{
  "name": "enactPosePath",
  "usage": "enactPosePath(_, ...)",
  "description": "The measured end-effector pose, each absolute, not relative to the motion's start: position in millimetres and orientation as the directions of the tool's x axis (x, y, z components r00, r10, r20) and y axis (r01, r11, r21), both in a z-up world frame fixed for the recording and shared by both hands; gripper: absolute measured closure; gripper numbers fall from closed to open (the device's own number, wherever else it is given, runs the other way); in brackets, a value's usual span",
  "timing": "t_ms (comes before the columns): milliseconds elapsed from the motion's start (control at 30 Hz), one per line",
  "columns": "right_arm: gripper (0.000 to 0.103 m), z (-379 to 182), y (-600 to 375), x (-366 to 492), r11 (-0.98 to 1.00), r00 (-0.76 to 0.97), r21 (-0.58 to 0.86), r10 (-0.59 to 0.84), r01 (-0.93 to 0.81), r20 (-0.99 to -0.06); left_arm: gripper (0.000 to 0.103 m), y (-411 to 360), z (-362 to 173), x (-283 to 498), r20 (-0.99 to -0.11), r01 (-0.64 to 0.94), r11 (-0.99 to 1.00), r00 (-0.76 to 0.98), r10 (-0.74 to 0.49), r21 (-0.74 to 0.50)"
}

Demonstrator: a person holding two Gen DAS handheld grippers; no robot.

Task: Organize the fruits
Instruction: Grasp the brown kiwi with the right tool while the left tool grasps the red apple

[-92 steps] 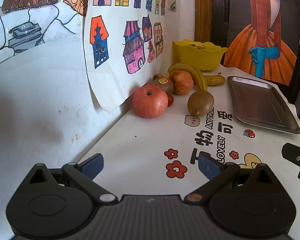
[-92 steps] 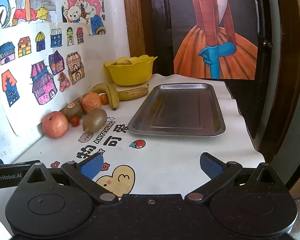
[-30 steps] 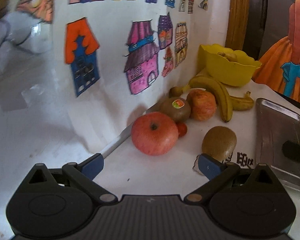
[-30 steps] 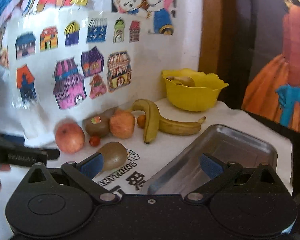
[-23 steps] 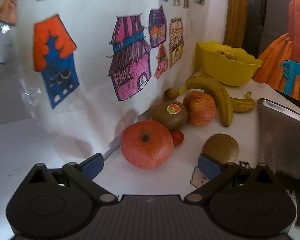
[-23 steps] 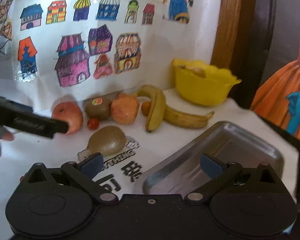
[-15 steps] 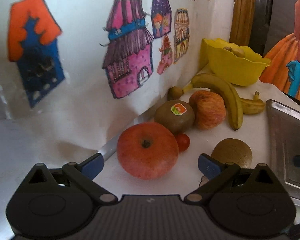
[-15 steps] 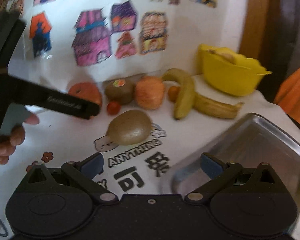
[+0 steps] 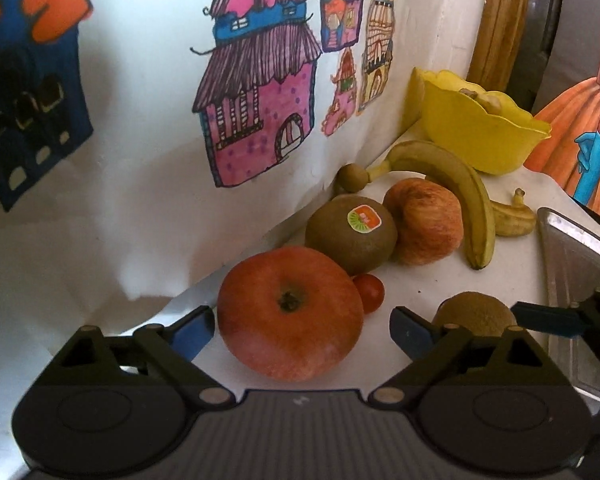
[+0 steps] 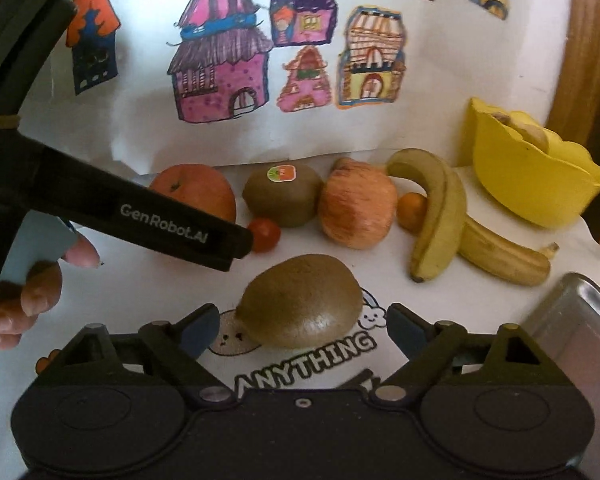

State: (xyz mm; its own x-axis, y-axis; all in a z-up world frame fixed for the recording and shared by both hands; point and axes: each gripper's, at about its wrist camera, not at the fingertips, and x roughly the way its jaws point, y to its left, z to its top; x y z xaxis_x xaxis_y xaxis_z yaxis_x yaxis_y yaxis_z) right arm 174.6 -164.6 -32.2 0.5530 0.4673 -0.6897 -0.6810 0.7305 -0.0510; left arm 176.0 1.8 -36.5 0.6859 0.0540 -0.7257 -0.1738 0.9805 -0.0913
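My left gripper (image 9: pixel 300 330) is open with a red apple (image 9: pixel 288 314) between its blue fingertips, which stand beside it without touching. My right gripper (image 10: pixel 300 330) is open around a loose kiwi (image 10: pixel 300 300) on the table. That kiwi (image 9: pixel 476 316) also shows at the right of the left wrist view. Behind lie a stickered kiwi (image 9: pixel 352 232), a second apple (image 9: pixel 424 222), a cherry tomato (image 9: pixel 370 288), two bananas (image 9: pixel 456 180), and a small orange (image 10: pixel 412 206). The metal tray (image 9: pixel 572 256) lies at the right.
A yellow bowl (image 10: pixel 528 176) holding some fruit stands at the back right. A wall with a paper of drawn houses (image 9: pixel 256 100) rises directly behind the fruit row. The left gripper's body (image 10: pixel 148 216) and the hand crosses the right wrist view.
Both grippers have moved forward toward the fruit. The left now brackets the red apple and the right brackets the loose kiwi. Both stayed open.
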Motion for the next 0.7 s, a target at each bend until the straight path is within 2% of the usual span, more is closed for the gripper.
enactPosePath(200, 0.018, -38.2, -164.0, 184.7, 0.732, 0.533, -0.016, 0.481, -0.682, -0.697, 0.008, 5.7, -40.3, 180.5, -0.724, -0.178, 0.978, 0.688, 0.044, -0.110)
enactPosePath(367, 0.027, -43.2, -161.7, 186.3, 0.736, 0.520, 0.015, 0.492, -0.677, -0.698, 0.009, 6.7, -41.7, 179.6, -0.712, -0.181, 0.975, 0.701, 0.035, -0.130)
enactPosePath(500, 0.033, -44.0, -158.7, 187.9, 0.749, 0.534, 0.012, 0.483, -0.662, -0.694, 0.016, 10.6, -41.7, 177.8, -0.701, -0.180, 0.973, 0.713, 0.027, -0.145)
enactPosePath(700, 0.033, -45.5, -162.6, 181.6, 0.790, 0.561, 0.034, 0.465, -0.613, -0.685, 0.023, 8.0, -43.3, 177.9, -0.693, -0.181, 0.978, 0.718, 0.058, -0.105)
